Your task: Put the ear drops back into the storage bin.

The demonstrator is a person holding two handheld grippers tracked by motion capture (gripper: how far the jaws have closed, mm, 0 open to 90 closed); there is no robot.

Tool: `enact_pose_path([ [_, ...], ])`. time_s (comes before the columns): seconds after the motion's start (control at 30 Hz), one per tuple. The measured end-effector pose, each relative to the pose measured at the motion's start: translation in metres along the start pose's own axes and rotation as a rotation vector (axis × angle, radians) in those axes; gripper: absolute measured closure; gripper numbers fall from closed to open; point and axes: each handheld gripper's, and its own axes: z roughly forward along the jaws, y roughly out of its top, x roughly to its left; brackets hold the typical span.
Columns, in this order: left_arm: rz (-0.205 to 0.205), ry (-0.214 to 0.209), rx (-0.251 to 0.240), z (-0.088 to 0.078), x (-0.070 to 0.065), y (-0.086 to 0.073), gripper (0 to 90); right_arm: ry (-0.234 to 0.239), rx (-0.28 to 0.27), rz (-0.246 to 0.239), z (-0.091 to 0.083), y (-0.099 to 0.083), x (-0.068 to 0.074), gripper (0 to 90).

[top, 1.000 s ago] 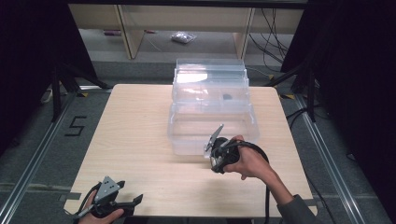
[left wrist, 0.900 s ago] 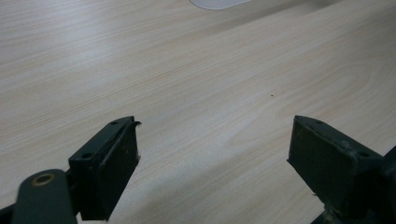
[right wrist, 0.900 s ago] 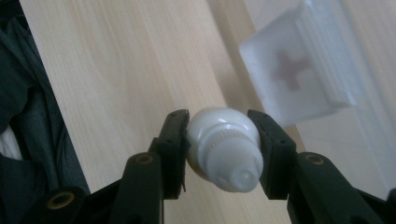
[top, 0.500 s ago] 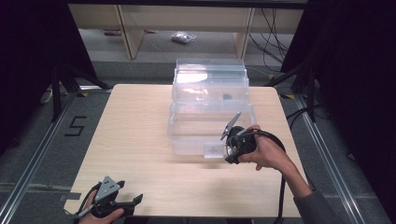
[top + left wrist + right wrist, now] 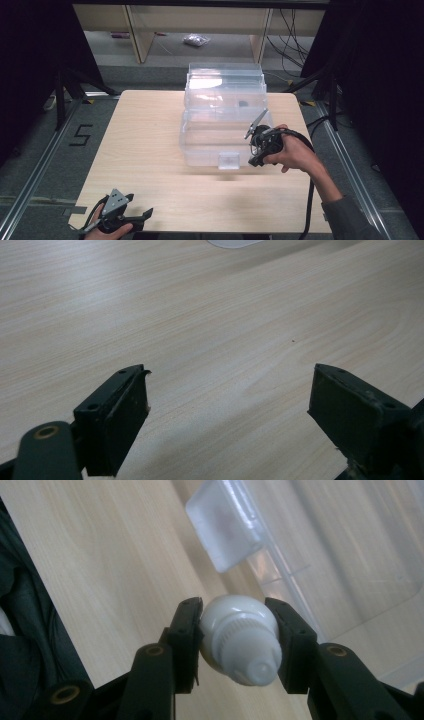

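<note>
Right gripper (image 5: 234, 630) squeezes a small white bulb (image 5: 240, 637) between its jaws, just beside the clear plastic box (image 5: 220, 125) on the wooden table (image 5: 145, 140). Left gripper (image 5: 227, 405) sits low at the table's near edge, jaws wide apart, holding nothing.

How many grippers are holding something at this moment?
1. The right gripper, beside the clear plastic box, is clamped on a small white bulb-shaped object. The left gripper sits open over bare table at the near edge.
</note>
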Motion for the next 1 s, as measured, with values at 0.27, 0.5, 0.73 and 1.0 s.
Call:
enact_pose_path([
  [0.27,0.001,0.002,0.011,0.000,0.000,0.000,15.3,-0.020,-0.002,0.052,-0.008,-0.001,-0.022,60.1],
  [0.5,-0.003,0.010,0.012,0.001,0.000,0.000,15.3,-0.031,-0.010,0.095,-0.011,0.000,-0.040,60.1],
  [0.73,-0.013,0.002,0.005,0.001,-0.001,0.000,15.3,-0.040,-0.001,0.127,-0.009,0.002,-0.056,60.2],
  [1.0,-0.015,0.000,0.004,0.001,-0.001,0.000,15.3,-0.060,0.019,0.175,-0.002,0.007,-0.077,60.2],
])
